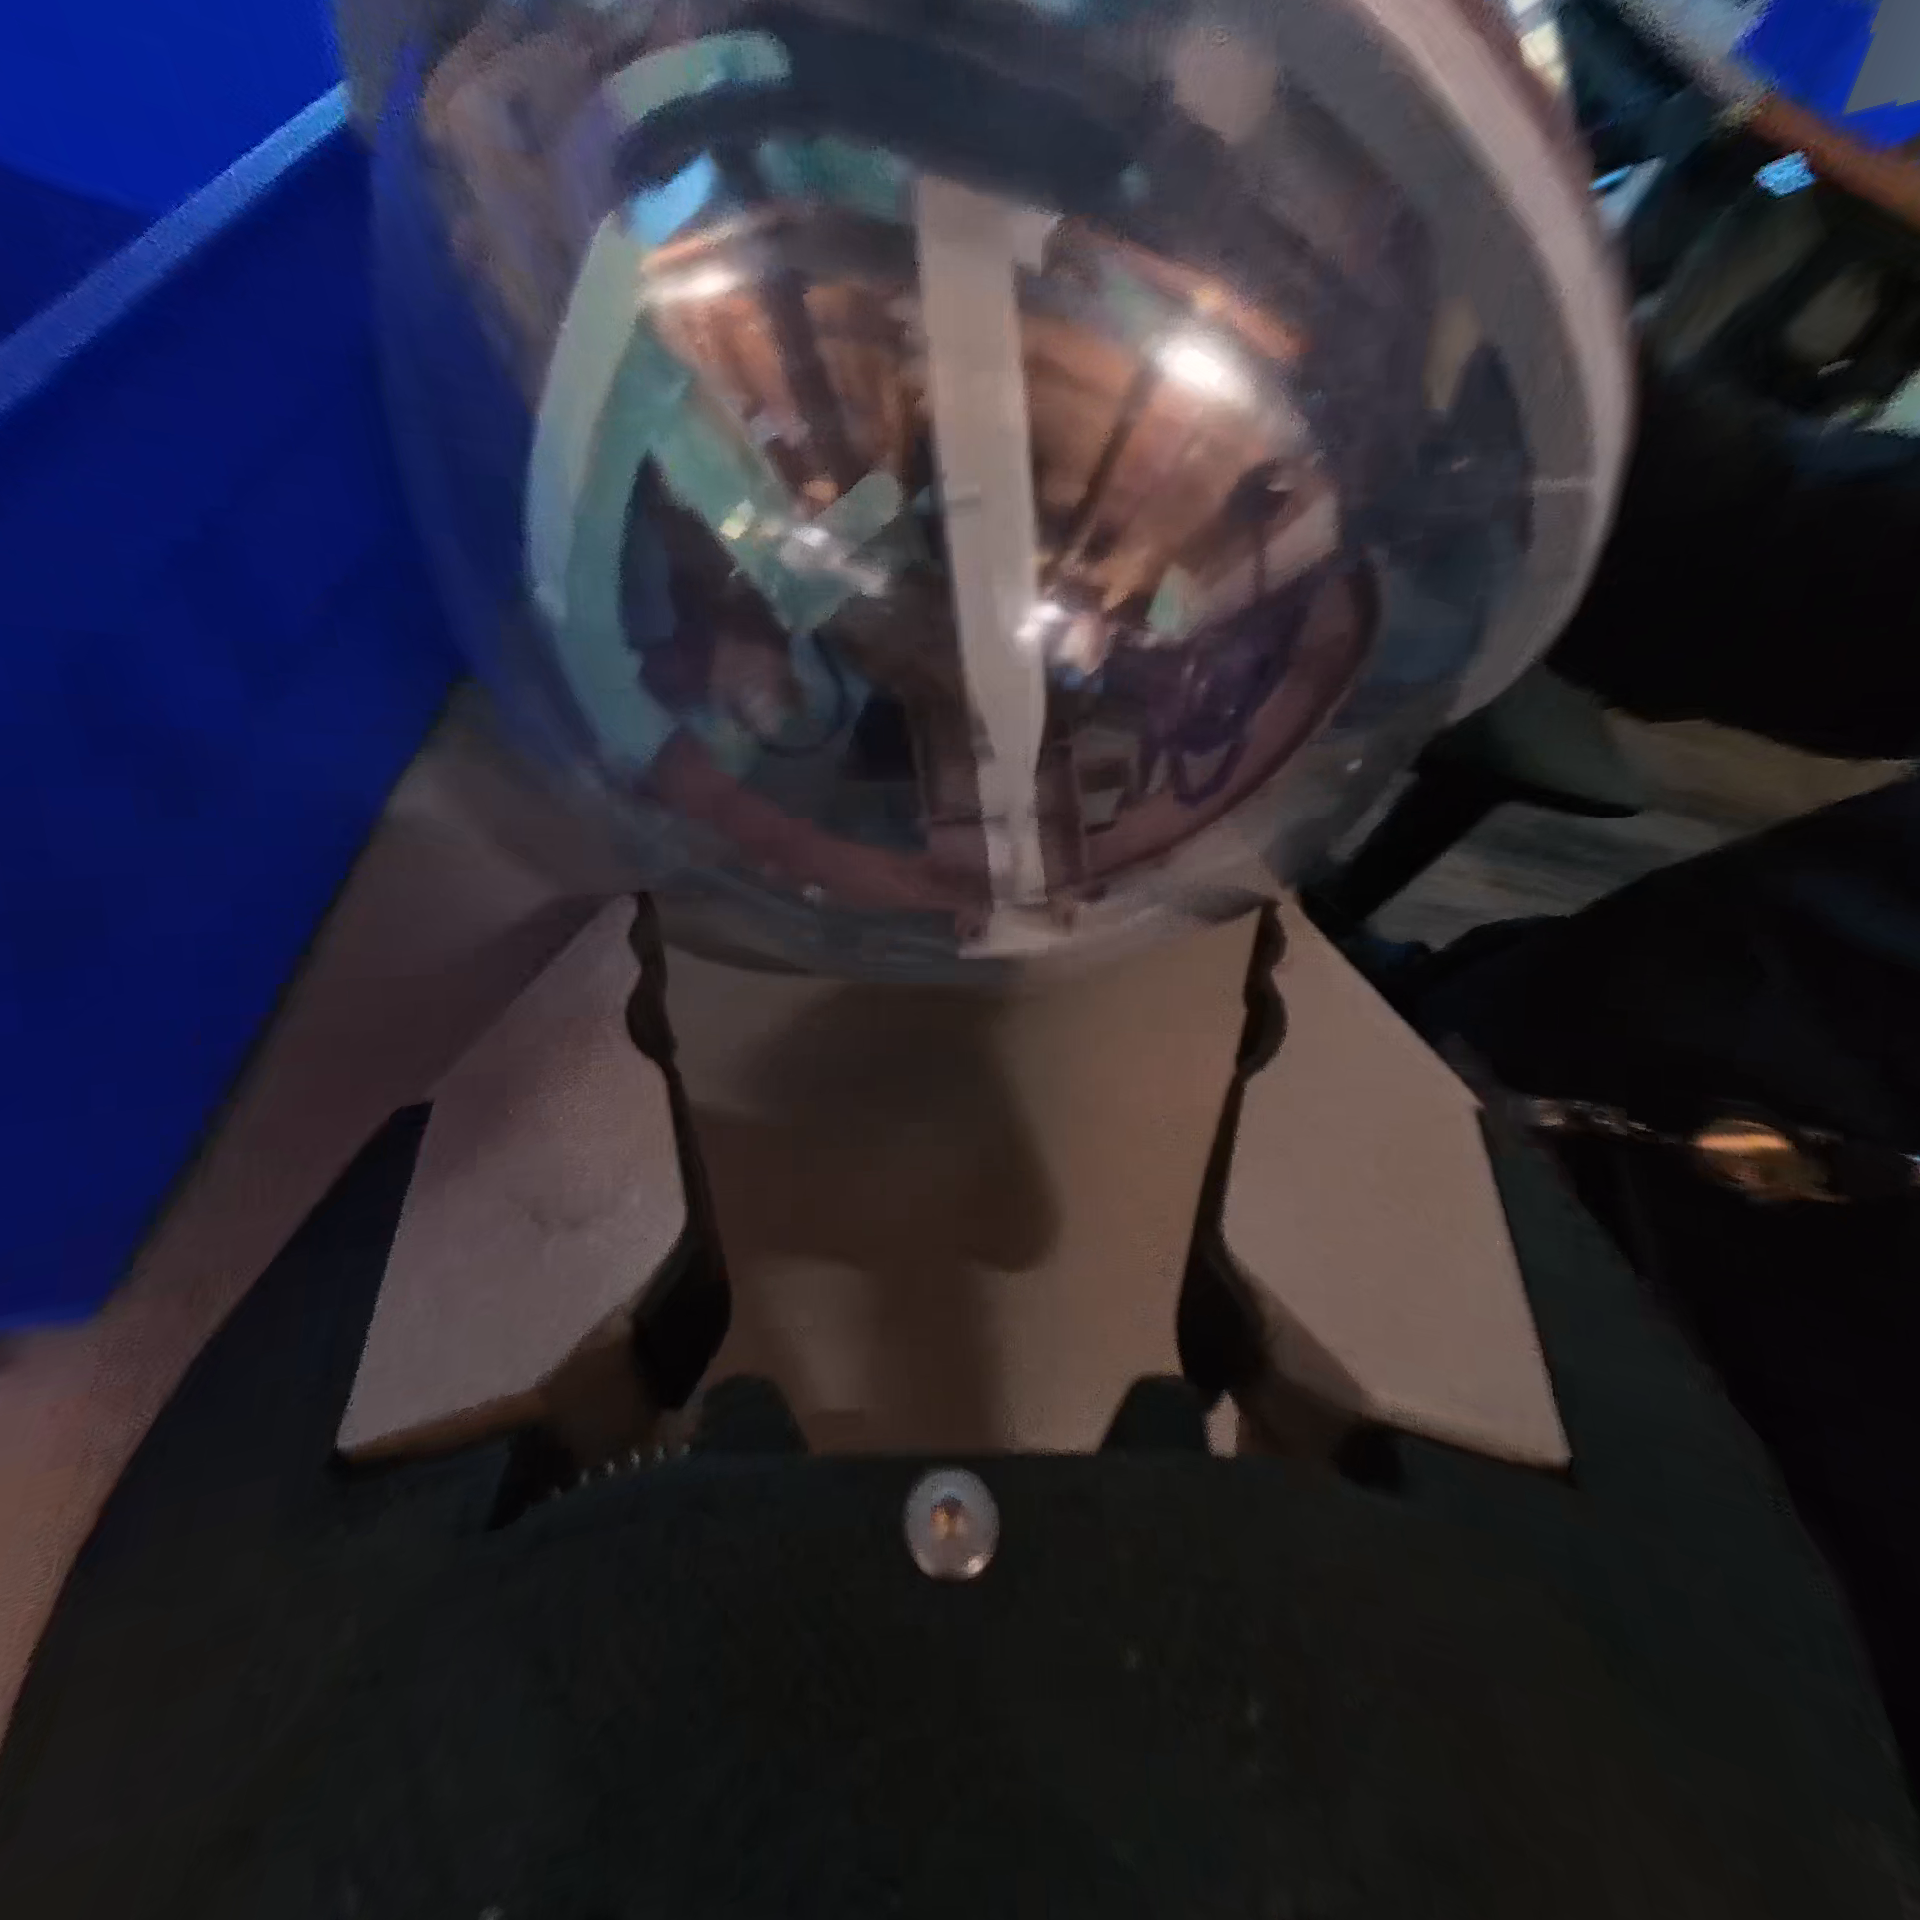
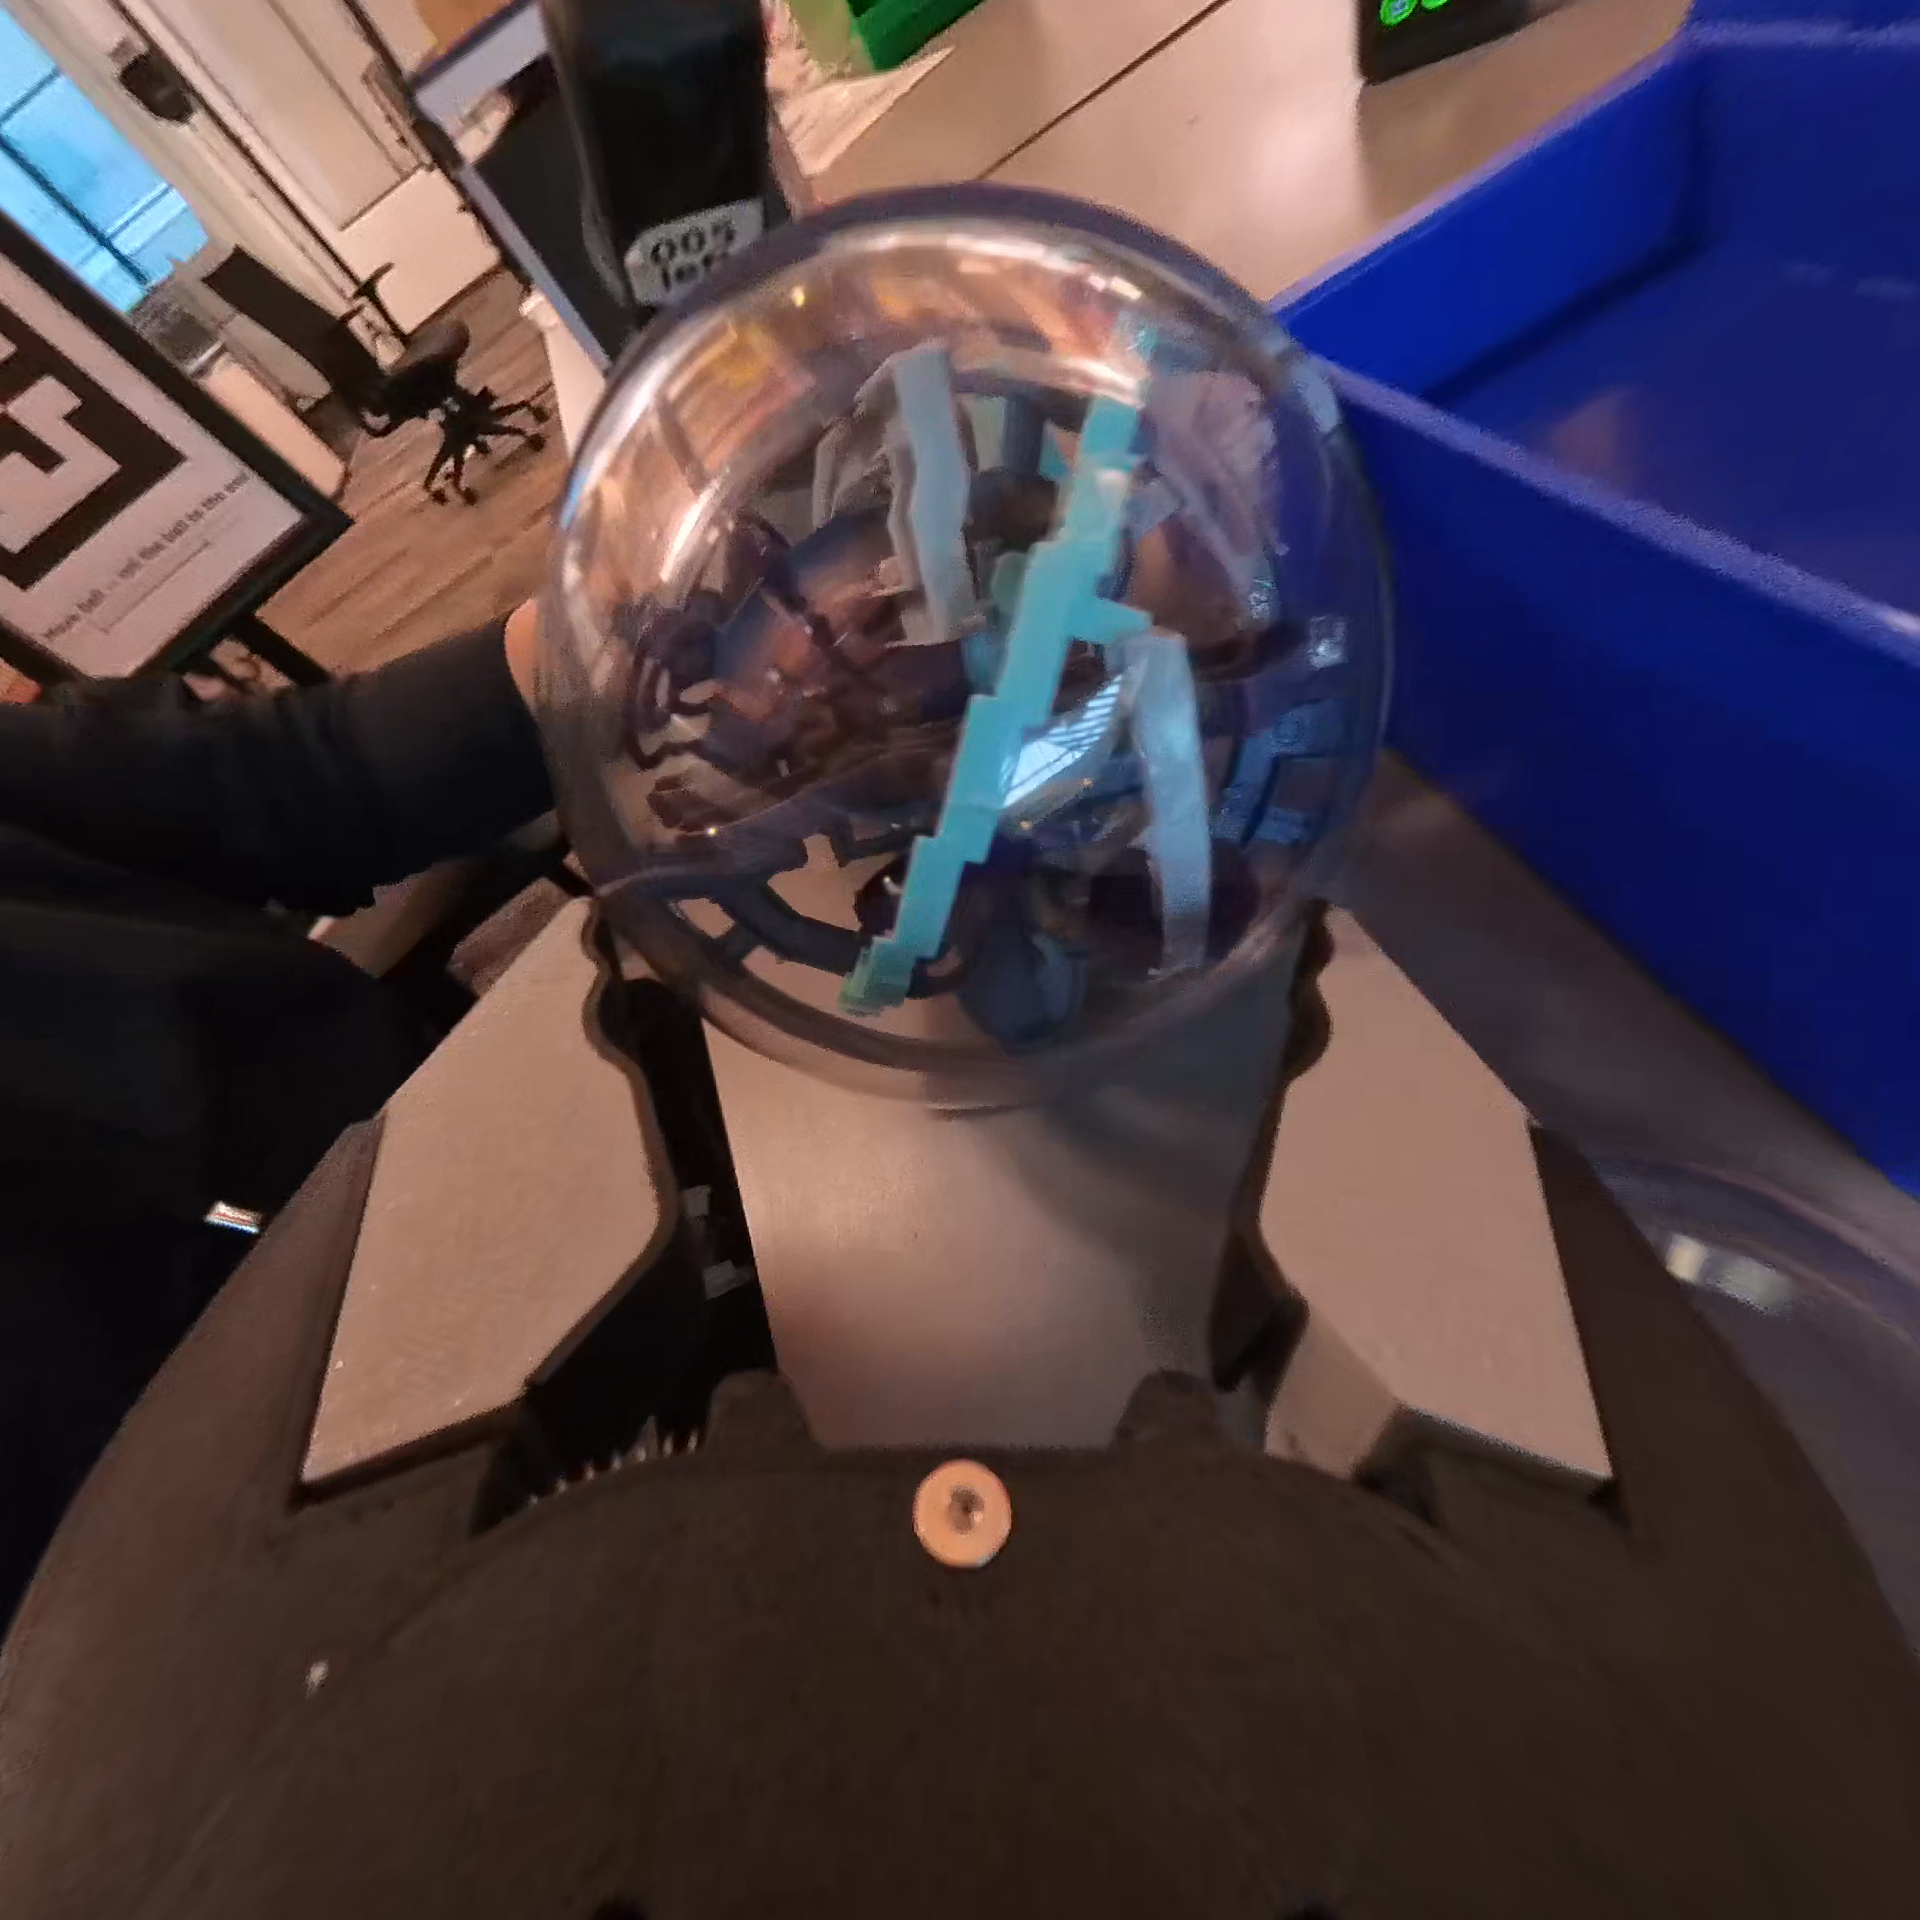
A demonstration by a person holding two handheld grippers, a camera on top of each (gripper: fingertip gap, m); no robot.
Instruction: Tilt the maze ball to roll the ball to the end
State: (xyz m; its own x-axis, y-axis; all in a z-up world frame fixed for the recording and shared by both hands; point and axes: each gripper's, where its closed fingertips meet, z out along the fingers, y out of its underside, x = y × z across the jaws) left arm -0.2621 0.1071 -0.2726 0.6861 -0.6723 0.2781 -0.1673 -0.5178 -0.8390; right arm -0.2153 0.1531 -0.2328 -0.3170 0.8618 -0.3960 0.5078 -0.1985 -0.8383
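Item: maze ball (image 2: 966,644), clear sphere enclosing teal and grey tracks; sitting raised above the tan tabletop (image 2: 997,1247), just beside the blue bin (image 2: 1662,520)
Left gripper (image 1: 951,935): fingers spread wide, tips meeting the lower curve of the maze ball (image 1: 1039,499) on either side; picture blurred, so whether the pads are pressing is not clear
Right gripper (image 2: 956,935): fingers likewise spread wide, flanking the sphere's underside; left fingertip (image 2: 608,935) lying at the shell's edge, firm contact not clear
Inner ball: too small or blurred to be located on any track
Step in hand, as judged: cradling and tilting the sphere between the two tools
Handling advice: the smooth shell is likely offering little friction, so both grippers should be bearing on opposite flanks before tilting; tilting slowly and in small angles is giving the inner ball time to follow its track; keeping the sphere over the table, clear of the bin wall, is limiting loss if it slips
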